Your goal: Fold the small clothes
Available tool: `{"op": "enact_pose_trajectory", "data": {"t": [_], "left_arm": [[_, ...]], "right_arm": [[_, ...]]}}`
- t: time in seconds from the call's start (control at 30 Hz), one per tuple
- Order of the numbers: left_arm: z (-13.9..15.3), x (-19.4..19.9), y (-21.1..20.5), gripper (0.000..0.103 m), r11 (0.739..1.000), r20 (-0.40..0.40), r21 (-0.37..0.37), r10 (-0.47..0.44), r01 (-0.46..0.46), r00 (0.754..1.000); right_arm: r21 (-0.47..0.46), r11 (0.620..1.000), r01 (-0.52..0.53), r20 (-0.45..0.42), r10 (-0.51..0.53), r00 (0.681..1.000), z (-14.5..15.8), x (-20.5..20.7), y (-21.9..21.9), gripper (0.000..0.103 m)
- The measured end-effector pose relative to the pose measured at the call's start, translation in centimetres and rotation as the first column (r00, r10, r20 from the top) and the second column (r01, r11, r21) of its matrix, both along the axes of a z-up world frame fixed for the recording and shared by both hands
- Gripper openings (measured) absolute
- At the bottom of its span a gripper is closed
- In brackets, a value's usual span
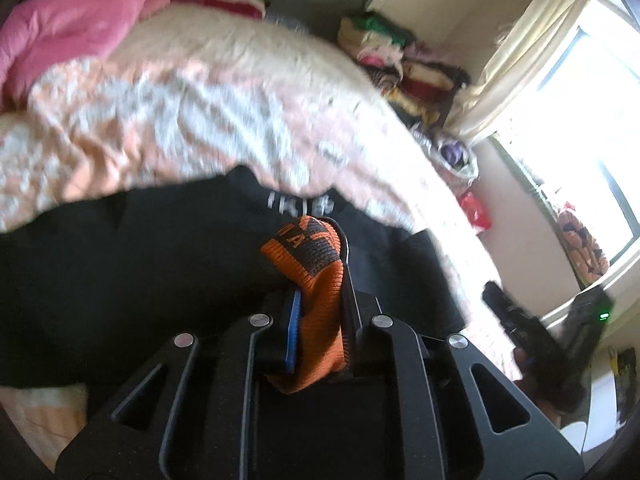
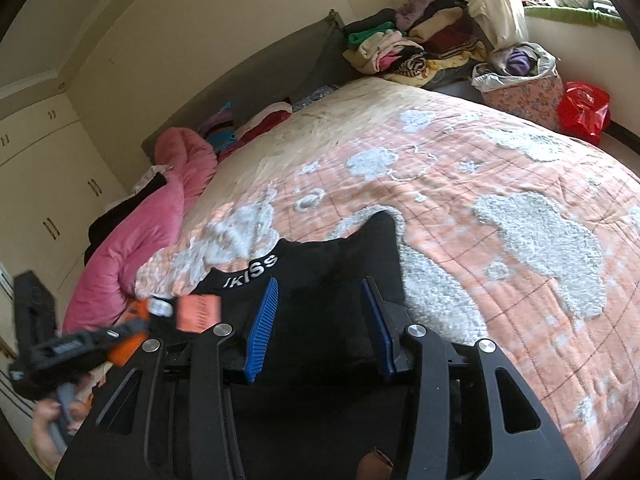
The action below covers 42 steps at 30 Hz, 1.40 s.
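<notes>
The left tool (image 1: pixel 320 280) is clamped on an orange-and-black knit sock (image 1: pixel 316 280), which bunches between its blue-padded fingers and hangs above the black garment (image 1: pixel 140 280) spread on the bed (image 1: pixel 200 120). The right tool (image 2: pixel 322 320) stands partly open with nothing between its blue pads (image 2: pixel 262 328); it hovers over the same black garment (image 2: pixel 332 280), whose waistband with white lettering faces the head of the bed. From the right wrist view the left tool (image 2: pixel 132 328) is a blur at the garment's left edge, orange sock (image 2: pixel 196 312) in its grip, with a hand (image 2: pixel 52 428) below it. The garment lies on a peach quilt with fluffy white patches. Beyond the garment, along the quilt's left side, lies a pink blanket (image 2: pixel 140 248). Past the far corner of the bed a heap of folded clothes (image 2: pixel 416 44) is stacked by the curtain; beside it stands a floral fabric basket (image 2: pixel 524 96) lined with a plastic bag holding purple cloth, and a red plastic bag (image 2: pixel 584 110) sits just beside the basket.
</notes>
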<state>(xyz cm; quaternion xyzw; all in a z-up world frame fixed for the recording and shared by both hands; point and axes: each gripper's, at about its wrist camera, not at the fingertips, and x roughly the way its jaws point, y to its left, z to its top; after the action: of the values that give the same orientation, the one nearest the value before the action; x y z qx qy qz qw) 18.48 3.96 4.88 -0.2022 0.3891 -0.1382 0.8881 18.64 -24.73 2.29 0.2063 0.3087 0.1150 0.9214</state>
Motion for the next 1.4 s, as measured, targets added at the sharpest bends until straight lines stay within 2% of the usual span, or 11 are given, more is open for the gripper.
{"op": "enact_pose_trajectory", "data": {"t": [0.13, 0.4, 0.67, 0.77, 0.97, 1.1, 1.23, 1.33, 1.4], "left_arm": [[0.9, -1.1, 1.8, 0.009, 0.999, 0.026, 0.008, 0.04, -0.04, 0.999], [-2.0, -1.1, 3.3, 0.011, 0.995, -0.047, 0.037, 0.091, -0.089, 0.995], [-1.7, -2.0, 4.7, 0.014, 0.985, -0.011, 0.086, 0.154, -0.153, 0.988], [-1.4, -2.2, 4.5, 0.021, 0.982, 0.002, 0.098, 0.159, -0.159, 0.987], [-4.2, -1.6, 2.4, 0.023, 0.987, -0.081, 0.137, 0.1, -0.088, 0.992], [-7.0, -1.6, 1.8, 0.032, 0.978, -0.147, 0.198, 0.103, -0.073, 0.984], [-8.0, -1.9, 1.9, 0.032, 0.974, -0.142, 0.217, 0.102, -0.07, 0.985], [-7.8, -2.1, 1.9, 0.033, 0.974, -0.137, 0.215, 0.105, -0.074, 0.985], [-7.6, -2.2, 2.0, 0.039, 0.974, -0.134, 0.211, 0.108, -0.078, 0.985]], "right_arm": [[0.004, 1.0, 0.0, -0.01, 0.0, 1.0, -0.4, 0.1, -0.2, 0.042], [-0.052, 0.998, -0.022, -0.045, 0.019, 0.999, -1.2, 0.7, 0.8, 0.042], [-0.136, 0.988, -0.072, -0.081, 0.061, 0.995, -2.3, 1.2, 2.7, 0.042], [-0.161, 0.982, -0.101, -0.091, 0.087, 0.992, -2.6, 1.4, 3.4, 0.043], [-0.201, 0.966, -0.163, -0.127, 0.14, 0.982, -3.4, 1.6, 4.8, 0.049], [-0.248, 0.953, -0.174, -0.172, 0.133, 0.976, -4.3, 1.9, 5.2, 0.058], [-0.299, 0.935, -0.189, -0.252, 0.113, 0.961, -6.2, 2.6, 5.4, 0.059], [-0.305, 0.932, -0.197, -0.234, 0.127, 0.964, -5.8, 2.3, 5.7, 0.066], [-0.29, 0.936, -0.199, -0.219, 0.137, 0.966, -5.5, 2.0, 5.7, 0.071]]}}
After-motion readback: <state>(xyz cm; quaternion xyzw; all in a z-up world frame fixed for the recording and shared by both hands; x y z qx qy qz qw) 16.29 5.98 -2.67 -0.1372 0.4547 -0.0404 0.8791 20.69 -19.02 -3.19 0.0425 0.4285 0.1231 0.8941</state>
